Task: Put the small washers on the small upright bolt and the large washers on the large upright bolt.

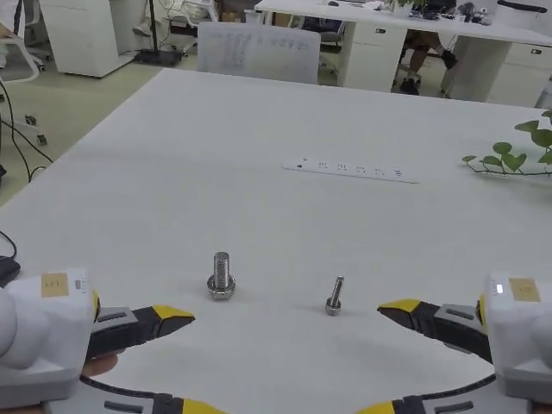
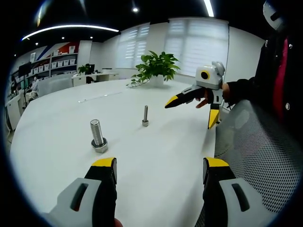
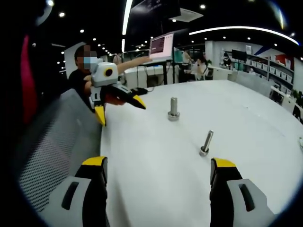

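Big white table (image 1: 259,155) fills the frame, and both tools hang over its near edge. Left gripper (image 1: 185,362) sits at lower left, jaws spread wide with nothing between them. Right gripper (image 1: 379,358) sits at lower right, just as wide and just as empty. A power strip (image 1: 349,168) lies above centre and a plant (image 1: 517,155) pokes in at the right edge, both well apart from the work.

Now the targets: the large bolt (image 1: 222,276) stands upright left of centre, and the small bolt (image 1: 335,295) stands upright to its right, both between the two grippers.

My read is that a pickup comes next. A washer lies flat and thin, so pinch it by the rim, carry it level, centre the hole over the right bolt's tip and let go low. Don't bump either bolt, since both look easy to topple.

Hard to call: each bolt has a collar at its foot, which could be its head or washers already stacked. Where any loose washers lie I cannot tell. The lower jaws are cut off at the bottom edge of the head view.
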{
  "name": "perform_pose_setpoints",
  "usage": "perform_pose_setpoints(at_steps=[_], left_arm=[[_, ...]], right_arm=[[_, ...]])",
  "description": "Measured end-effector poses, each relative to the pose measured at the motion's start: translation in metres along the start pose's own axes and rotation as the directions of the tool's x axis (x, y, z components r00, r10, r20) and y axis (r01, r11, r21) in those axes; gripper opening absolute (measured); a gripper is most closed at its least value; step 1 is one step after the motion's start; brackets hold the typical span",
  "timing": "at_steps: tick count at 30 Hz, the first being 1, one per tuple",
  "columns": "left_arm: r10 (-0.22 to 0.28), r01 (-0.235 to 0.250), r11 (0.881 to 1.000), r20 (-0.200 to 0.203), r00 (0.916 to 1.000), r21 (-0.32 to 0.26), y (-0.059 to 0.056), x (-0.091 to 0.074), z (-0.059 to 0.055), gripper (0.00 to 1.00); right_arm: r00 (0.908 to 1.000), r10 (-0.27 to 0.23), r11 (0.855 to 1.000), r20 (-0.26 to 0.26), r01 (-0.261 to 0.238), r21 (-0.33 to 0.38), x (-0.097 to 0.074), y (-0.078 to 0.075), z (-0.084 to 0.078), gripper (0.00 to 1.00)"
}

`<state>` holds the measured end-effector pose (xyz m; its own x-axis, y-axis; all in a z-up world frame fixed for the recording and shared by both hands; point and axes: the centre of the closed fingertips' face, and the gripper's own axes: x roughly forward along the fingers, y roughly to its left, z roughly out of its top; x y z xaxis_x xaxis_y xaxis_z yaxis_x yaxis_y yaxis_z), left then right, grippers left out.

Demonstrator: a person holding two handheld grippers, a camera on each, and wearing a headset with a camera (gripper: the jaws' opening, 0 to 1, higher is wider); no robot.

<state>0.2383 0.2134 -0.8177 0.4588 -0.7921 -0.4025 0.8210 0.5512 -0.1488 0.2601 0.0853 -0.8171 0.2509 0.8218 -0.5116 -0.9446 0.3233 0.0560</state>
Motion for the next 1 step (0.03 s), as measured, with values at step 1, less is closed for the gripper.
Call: perform_pose_setpoints(at_steps=[1], left_arm=[[0.0,0.0,1.0,0.0,1.0,0.0,0.0001,-0.0001,-0.0001,0.74]], right_arm=[[1.0,-0.002,1.0,-0.002,0.002,0.0,-0.0002,-0.0002,-0.0004,0.9]])
